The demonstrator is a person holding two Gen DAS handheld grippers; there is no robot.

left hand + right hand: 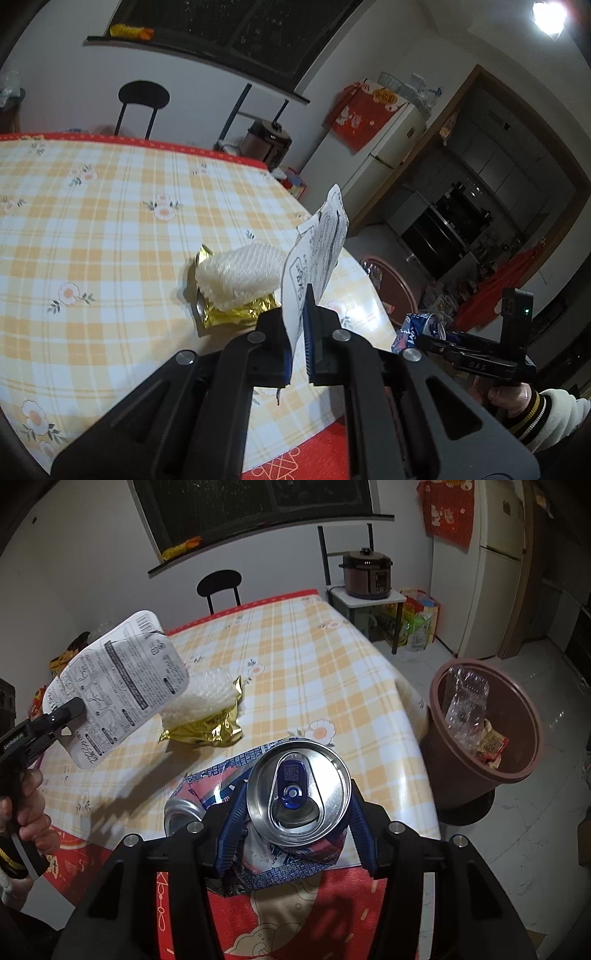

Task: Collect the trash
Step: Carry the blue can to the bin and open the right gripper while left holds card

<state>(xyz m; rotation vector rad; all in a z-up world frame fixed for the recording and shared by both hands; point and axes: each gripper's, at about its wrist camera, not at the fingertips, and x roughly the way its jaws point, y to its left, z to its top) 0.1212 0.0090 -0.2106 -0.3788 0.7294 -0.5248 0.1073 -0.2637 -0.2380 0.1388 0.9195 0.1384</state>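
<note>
The left gripper (70, 710) is pinched shut on the edge of a white printed wrapper (118, 686), held up clear of the table (295, 657); further right, the right gripper (295, 812) clamps a crushed can (299, 790) by its sides, top toward the camera, above the table's near edge. The bin (480, 738) stands on the floor at far right, already holding a clear bag and wrappers. To do this well, I would carry both over the bin's mouth before letting go, the can first since it is nearer, and keep the floppy wrapper from catching the rim. A foam net (207, 694) and gold foil (207, 733) lie touching mid-table, not yet collected. A second can end (183, 812) shows left of the held can; whether it is a separate can I cannot tell. The bin's depth is hidden.
</note>
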